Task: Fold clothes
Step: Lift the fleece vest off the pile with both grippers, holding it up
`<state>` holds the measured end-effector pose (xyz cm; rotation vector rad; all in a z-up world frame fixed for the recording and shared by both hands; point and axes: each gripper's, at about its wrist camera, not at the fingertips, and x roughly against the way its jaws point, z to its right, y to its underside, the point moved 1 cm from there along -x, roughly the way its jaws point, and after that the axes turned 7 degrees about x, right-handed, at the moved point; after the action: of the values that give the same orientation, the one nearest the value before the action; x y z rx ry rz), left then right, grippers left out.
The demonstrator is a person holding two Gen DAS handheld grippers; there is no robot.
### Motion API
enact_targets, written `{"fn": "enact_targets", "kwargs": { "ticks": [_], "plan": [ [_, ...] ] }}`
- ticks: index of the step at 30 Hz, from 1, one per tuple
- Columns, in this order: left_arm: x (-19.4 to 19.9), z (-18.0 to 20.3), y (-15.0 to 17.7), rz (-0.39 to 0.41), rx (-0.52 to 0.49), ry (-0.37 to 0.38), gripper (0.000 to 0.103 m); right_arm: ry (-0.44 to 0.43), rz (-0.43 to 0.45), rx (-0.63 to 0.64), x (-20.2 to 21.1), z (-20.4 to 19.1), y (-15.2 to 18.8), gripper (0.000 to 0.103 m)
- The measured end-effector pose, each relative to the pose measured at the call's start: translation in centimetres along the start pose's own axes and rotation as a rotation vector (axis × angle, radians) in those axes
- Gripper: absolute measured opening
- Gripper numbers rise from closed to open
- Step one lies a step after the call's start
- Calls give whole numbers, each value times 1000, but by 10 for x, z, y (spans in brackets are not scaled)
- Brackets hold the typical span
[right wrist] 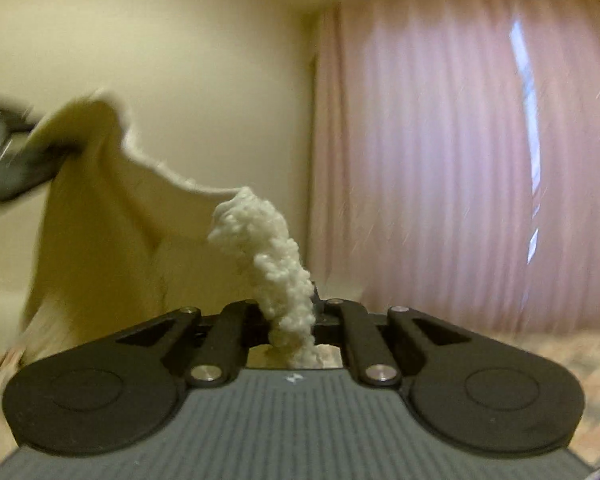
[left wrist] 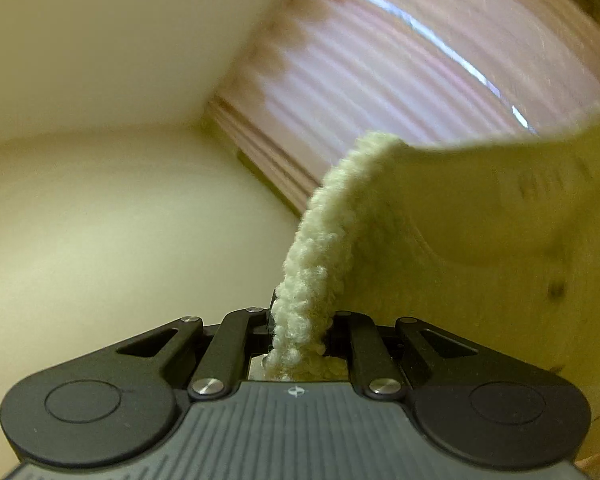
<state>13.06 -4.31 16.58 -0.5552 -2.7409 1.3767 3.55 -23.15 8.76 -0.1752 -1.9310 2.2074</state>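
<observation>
A cream fleece garment (left wrist: 480, 232) hangs in the air between my two grippers. My left gripper (left wrist: 298, 320) is shut on a fluffy edge of it, and the cloth spreads off to the right. My right gripper (right wrist: 294, 316) is shut on another fluffy edge of the same garment (right wrist: 100, 216), which stretches to the left. In the right wrist view the left gripper (right wrist: 16, 148) shows blurred at the far left, holding the garment's far corner. The lower part of the garment hangs down out of sight.
A pink pleated curtain (right wrist: 460, 160) covers a window, with a bright slit of daylight (right wrist: 526, 120). Cream walls (right wrist: 180, 60) meet beside it. The curtain also shows in the left wrist view (left wrist: 420, 60). A patterned surface (right wrist: 572, 364) lies at the lower right.
</observation>
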Motion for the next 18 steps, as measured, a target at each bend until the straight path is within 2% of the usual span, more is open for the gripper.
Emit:
{"fn": "enact_targets", "kwargs": {
  "ticks": [2,5,10,14,18],
  "plan": [
    [14,-2,-20,32,21,20,13,25,31,17,17,23,-28,8],
    [33,12,-37,45,47,38,13,16,23,67,50,51,-53,9],
    [29,46,-40,-79,135,109,13,-92,-101,143,98,72,-63,9],
    [33,64,-54,-101,113,107,13,-188,-141,34,140,77,-50,9],
    [50,70,-105,-38,86,115,14,-287,-130,-184,193,87,-31,9]
  ]
}}
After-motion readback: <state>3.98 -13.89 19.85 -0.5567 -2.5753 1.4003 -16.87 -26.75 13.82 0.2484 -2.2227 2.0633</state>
